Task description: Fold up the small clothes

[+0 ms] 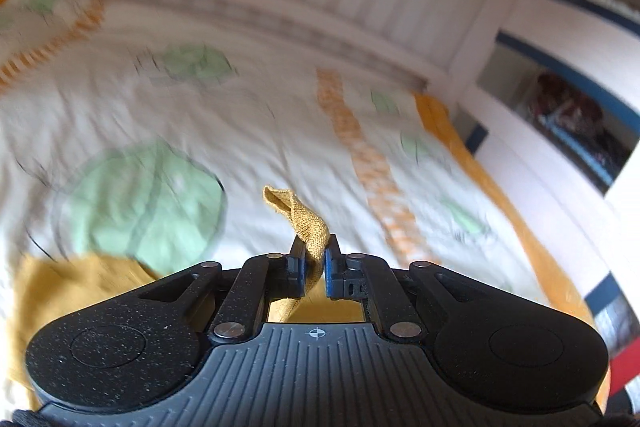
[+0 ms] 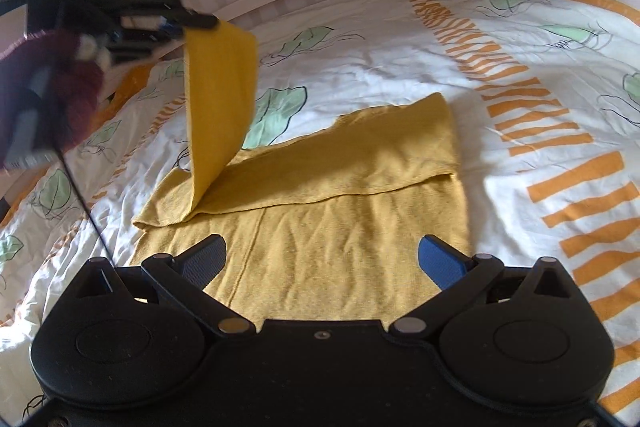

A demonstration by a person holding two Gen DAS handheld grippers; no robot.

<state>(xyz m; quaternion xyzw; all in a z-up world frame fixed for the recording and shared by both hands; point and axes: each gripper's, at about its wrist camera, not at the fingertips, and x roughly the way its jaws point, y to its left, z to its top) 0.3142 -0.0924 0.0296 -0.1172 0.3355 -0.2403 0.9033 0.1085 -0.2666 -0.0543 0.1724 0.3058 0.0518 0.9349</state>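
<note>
In the left wrist view the left gripper (image 1: pixel 315 259) pinches a sleeve (image 1: pixel 305 217) of the yellow top above the bedspread (image 1: pixel 260 131), while in the right wrist view the right gripper (image 2: pixel 320 261) gapes empty over the top (image 2: pixel 340 227), one sleeve already folded across, this one and the final folds seemingly remaining

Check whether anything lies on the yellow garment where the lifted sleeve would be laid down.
Nothing visible does. The left gripper holds the sleeve up, and the garment below lies bare on the bedspread. The right gripper hangs open over its near edge, gripping nothing.
</note>
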